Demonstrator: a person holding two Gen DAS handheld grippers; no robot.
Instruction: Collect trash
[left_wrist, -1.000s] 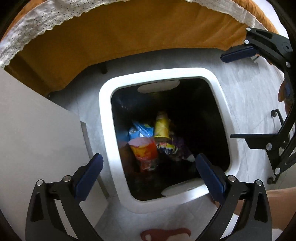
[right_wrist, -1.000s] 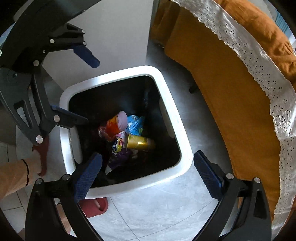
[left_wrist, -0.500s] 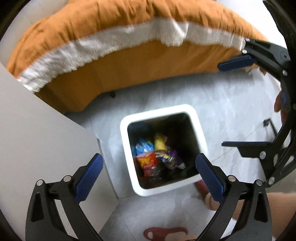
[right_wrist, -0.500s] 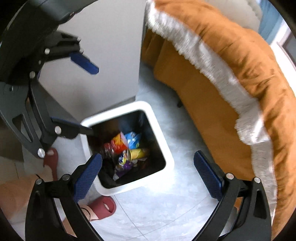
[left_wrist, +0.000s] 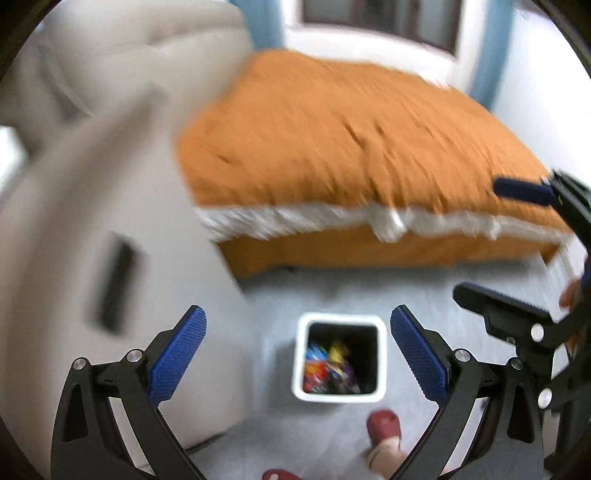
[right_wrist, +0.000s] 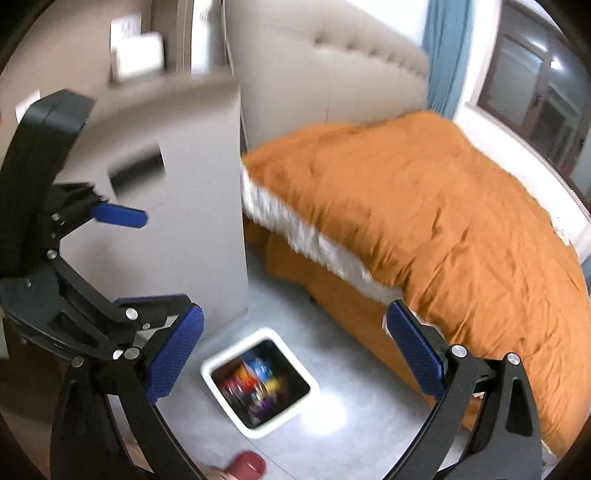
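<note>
The trash (left_wrist: 330, 365) inside the bin (left_wrist: 382, 360) is blurred and too small to name piece by piece. The red slipper (right_wrist: 248, 464) is cut off by the lower edge. The nightstand (left_wrist: 74, 229) is smeared by blur.

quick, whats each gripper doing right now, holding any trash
Left gripper: open, holding nothing, high above the white bin.
Right gripper: open, holding nothing.
</note>
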